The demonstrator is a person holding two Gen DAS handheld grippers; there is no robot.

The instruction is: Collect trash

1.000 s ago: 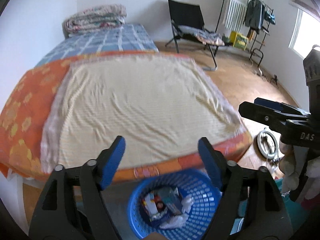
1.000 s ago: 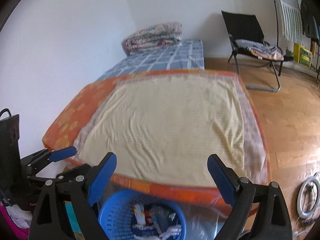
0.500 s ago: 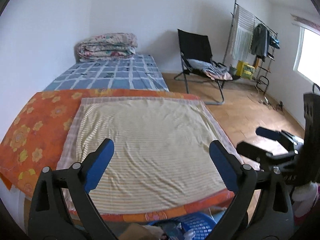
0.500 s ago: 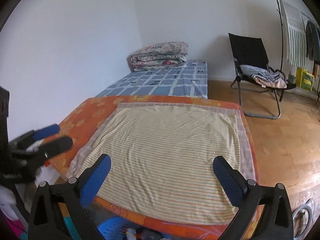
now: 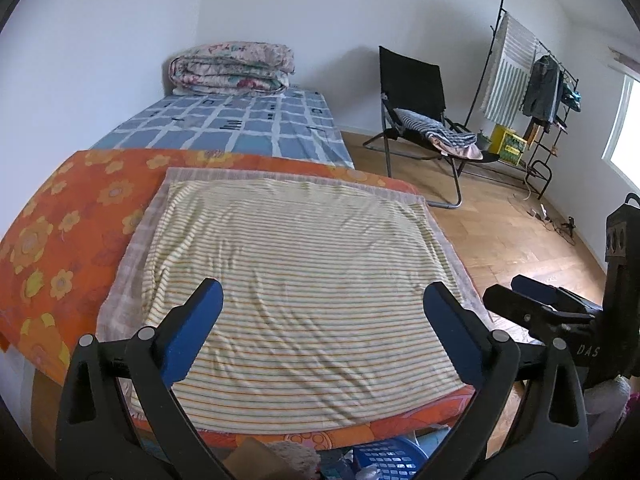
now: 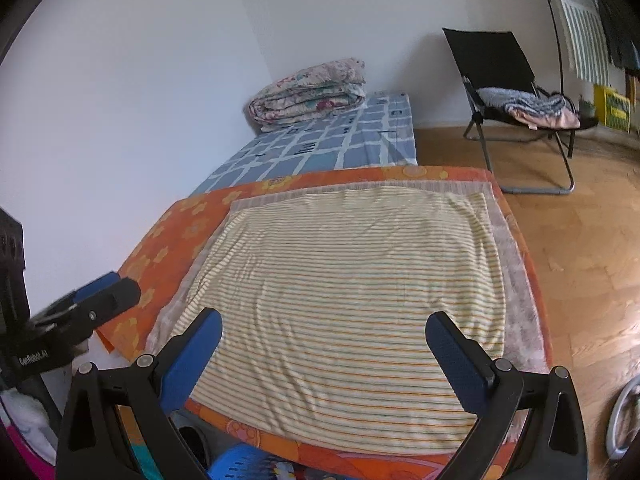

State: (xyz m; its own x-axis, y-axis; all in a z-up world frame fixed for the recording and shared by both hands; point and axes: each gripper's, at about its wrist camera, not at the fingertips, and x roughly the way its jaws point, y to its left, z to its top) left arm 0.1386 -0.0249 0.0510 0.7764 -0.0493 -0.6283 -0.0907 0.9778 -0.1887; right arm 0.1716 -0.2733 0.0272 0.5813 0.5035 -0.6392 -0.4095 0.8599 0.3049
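Note:
My left gripper (image 5: 322,330) is open and empty, held above the near end of a bed covered by a yellow striped blanket (image 5: 304,280). My right gripper (image 6: 324,354) is open and empty over the same blanket (image 6: 348,288). A blue plastic basket (image 5: 386,460) holding wrappers and paper trash sits on the floor below the bed's near edge; only its rim shows in the right wrist view (image 6: 240,466). Each gripper shows at the edge of the other's view. No loose trash shows on the blanket.
An orange flowered sheet (image 5: 68,216) and a blue checked sheet (image 5: 240,124) cover the bed, with a folded quilt (image 5: 232,68) at the far end. A black folding chair (image 5: 420,120) and a clothes rack (image 5: 532,92) stand on the wooden floor to the right.
Both grippers rose and tilted up from the basket toward the bed. The basket slid almost out of view at the bottom. Both stay open.

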